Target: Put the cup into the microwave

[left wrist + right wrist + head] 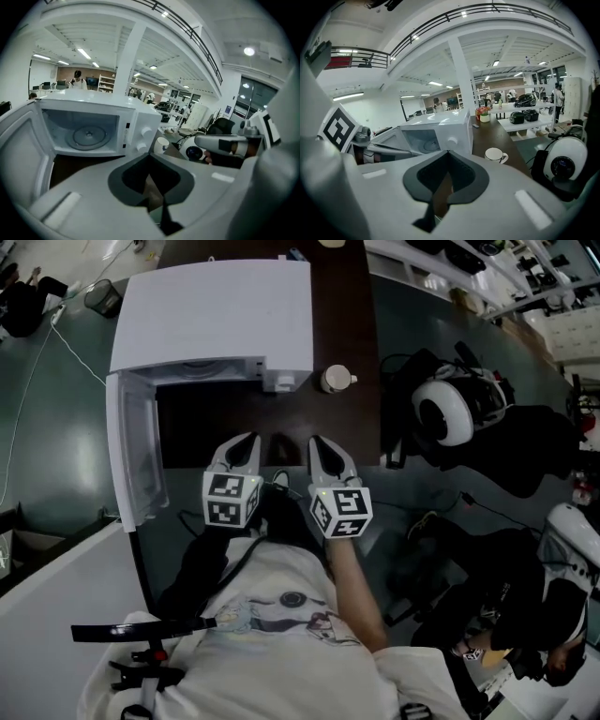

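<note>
Our left claw [246, 444] and right claw [321, 446] are both pinched shut on nothing, side by side at the near edge of the dark table [349, 320]. The cup [335, 379] stands upright on the table at one o'clock from the right claw, apart from it. It is just beside the white microwave [216, 315], at the microwave's three o'clock. The microwave's door [131, 456] hangs open on its nine o'clock side.

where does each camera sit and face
Head view: on the person's head, looking steeply down at table, open microwave, cup; shows left claw, right claw, shirt.
Left gripper view: on left claw, facing the microwave's open front; shows its shut jaws, right claw.
Right gripper view: on right claw, facing microwave and cup; shows its shut jaws, left claw.
All share microwave and cup.
</note>
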A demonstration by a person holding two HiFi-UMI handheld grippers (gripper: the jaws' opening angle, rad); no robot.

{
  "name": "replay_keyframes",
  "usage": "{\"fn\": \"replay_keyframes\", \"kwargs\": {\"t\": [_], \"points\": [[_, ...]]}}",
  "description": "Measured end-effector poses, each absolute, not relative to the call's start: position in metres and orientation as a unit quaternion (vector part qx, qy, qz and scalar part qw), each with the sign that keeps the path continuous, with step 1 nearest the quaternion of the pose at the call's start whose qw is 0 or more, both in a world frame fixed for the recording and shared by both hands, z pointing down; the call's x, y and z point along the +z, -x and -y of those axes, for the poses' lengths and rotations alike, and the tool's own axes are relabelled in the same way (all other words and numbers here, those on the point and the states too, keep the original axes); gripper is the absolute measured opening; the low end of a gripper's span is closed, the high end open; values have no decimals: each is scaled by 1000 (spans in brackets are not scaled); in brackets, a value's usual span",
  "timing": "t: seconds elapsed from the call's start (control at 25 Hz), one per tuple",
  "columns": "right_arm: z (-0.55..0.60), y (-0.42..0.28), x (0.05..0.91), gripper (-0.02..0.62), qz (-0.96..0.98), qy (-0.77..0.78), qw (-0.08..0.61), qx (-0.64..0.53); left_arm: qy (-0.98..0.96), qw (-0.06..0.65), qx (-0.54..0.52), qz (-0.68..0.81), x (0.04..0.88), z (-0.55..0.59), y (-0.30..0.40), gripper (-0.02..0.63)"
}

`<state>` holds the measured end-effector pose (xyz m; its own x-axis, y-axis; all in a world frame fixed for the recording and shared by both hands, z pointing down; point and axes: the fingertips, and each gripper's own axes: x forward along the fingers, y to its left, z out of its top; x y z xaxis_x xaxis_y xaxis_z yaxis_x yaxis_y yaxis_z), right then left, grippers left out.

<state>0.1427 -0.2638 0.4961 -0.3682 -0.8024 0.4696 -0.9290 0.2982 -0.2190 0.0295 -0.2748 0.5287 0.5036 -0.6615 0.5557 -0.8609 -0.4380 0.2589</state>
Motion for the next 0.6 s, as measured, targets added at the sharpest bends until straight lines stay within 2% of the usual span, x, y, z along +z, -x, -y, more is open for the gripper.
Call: {"fn": "replay_keyframes", "kwargs": {"t": [0.28,0.6], "points": [[277,-178,531,2,786,-546,140,255,-805,281,238,464,570,281,-43,-2],[296,-212,583,2,770,-542,165,293,-772,346,292,447,623,284,-59,-2]]}}
